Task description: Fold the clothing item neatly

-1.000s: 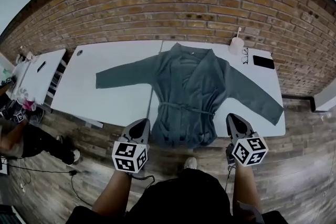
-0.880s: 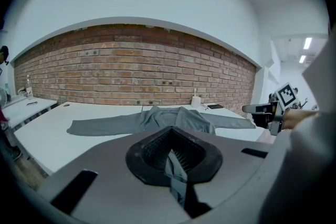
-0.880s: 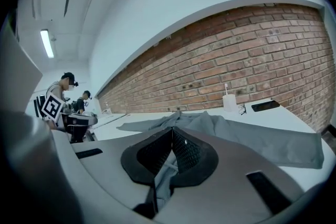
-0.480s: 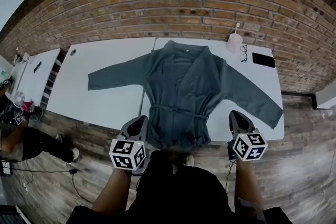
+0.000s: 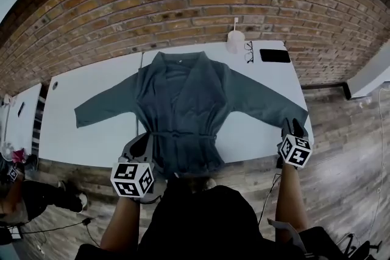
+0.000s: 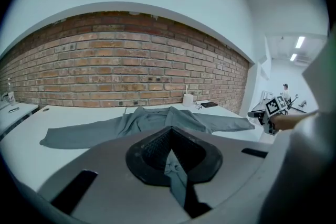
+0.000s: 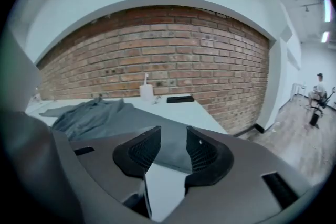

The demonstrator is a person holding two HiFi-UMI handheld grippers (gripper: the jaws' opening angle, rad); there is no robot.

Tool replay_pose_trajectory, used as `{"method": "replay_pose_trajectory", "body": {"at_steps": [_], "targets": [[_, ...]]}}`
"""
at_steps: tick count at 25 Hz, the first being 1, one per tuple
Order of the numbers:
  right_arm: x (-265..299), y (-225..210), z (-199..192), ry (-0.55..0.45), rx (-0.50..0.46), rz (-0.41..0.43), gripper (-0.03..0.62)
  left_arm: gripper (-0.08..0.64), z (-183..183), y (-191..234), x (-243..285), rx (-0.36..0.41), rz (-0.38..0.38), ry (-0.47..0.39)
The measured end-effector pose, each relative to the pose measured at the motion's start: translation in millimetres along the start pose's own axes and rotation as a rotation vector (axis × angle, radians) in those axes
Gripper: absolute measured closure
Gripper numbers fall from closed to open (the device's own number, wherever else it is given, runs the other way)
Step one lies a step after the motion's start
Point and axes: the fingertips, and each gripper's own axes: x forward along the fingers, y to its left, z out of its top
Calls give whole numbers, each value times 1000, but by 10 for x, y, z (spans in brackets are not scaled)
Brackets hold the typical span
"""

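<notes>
Brick wall (image 5: pixel 183 3) behind white table (image 5: pixel 256 131). Grey robe (image 5: pixel 183 100) lies flat on table, sleeves spread, belt tied (collar toward wall). Left gripper (image 5: pixel 144 144) pressed together, pinching robe's near hem. Right gripper (image 5: pixel 292 126) at right cuff (image 7: pixel 172 150), jaws apart and just been opening, cuff between them, not pinched. Cup (image 5: pixel 235 41), glasses (image 5: pixel 249 52), phone (image 5: pixel 275 55) at far edge

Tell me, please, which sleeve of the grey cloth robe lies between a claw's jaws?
The right sleeve: its cuff sits between the right claw's jaws, just now opening; the left sleeve lies free.
</notes>
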Motion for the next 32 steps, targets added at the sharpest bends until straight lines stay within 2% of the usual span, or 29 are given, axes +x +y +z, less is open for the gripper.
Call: {"method": "replay_pose_trajectory", "body": {"at_steps": [3,7,11,14,17,20,25,27,31,32], "targets": [[117,-494,-225,71,-9,-112,431,561,9,-63,112,5,-19,10],[271,-801,-460,148,-5,-166,407,561,-4,-118,195,24,-29,23],[394,-959,-777,245,-5,-174,388,561,20,-166,228,44,-33,30],[431,-1009,-871,293,-9,-193,385,561,39,-172,236,48,-28,29],[464,-1027,-883,284,28,-204,383,560,14,-164,226,44,-17,30],[477,-1033,-892,258,111,-202,385,561,-25,-153,209,31,-8,32],[499,-1019,-891,297,120,-188,387,561,-52,-167,184,17,1,27],[530,-975,-889,334,104,-157,418,561,-73,-166,168,11,6,25],[609,-889,-861,386,66,-113,556,560,-105,-167,131,3,13,22],[625,-880,-852,390,67,-112,563,560,-111,-159,116,0,17,21]]}}
